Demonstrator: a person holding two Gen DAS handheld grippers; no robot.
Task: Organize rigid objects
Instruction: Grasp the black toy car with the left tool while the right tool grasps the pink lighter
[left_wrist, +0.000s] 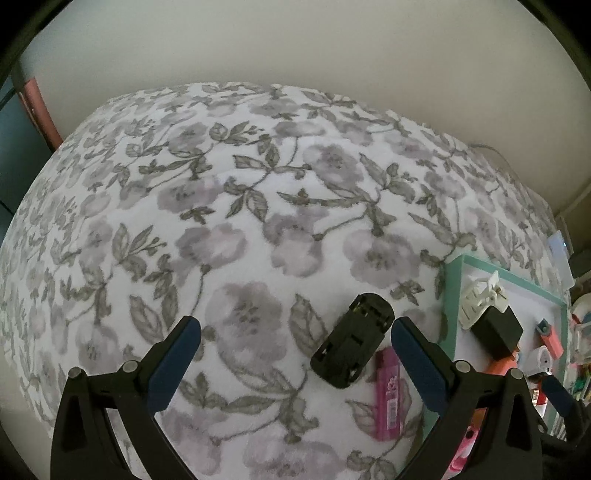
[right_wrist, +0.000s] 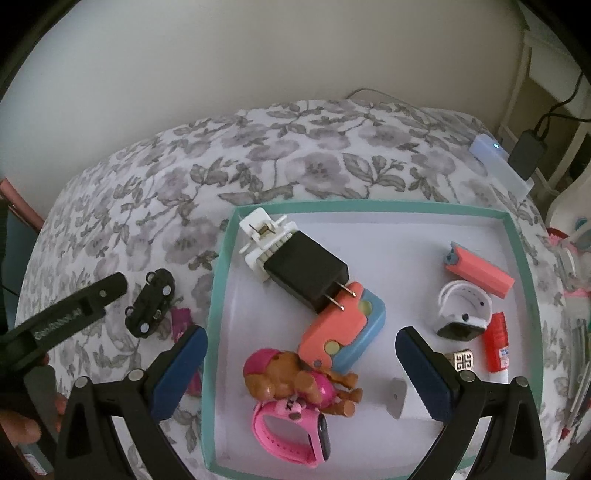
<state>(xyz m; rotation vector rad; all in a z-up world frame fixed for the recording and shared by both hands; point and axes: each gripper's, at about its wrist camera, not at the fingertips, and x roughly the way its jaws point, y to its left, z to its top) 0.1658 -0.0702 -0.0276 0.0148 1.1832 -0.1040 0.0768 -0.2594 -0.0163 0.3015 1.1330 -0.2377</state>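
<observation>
target: black toy car (left_wrist: 352, 345), upside down on the floral bedspread (left_wrist: 236, 229), just left of the teal tray (right_wrist: 221, 280)
beside it: pink lighter (left_wrist: 388, 391), on the car's tray side
axis: car's long axis runs diagonal, far end tilted toward the tray
left tongs (left_wrist: 295, 354): wide open, empty, car sits between the tips, nearer the right finger
right tongs (right_wrist: 301, 373): wide open, empty, over the tray
nearer arm: left

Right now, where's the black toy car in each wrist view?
Left wrist: black toy car lower centre, upside down on the floral blanket, between the open left gripper fingers.
Right wrist: car at left, outside the teal tray.
Shared landmark: pink packet beside the car.
</observation>
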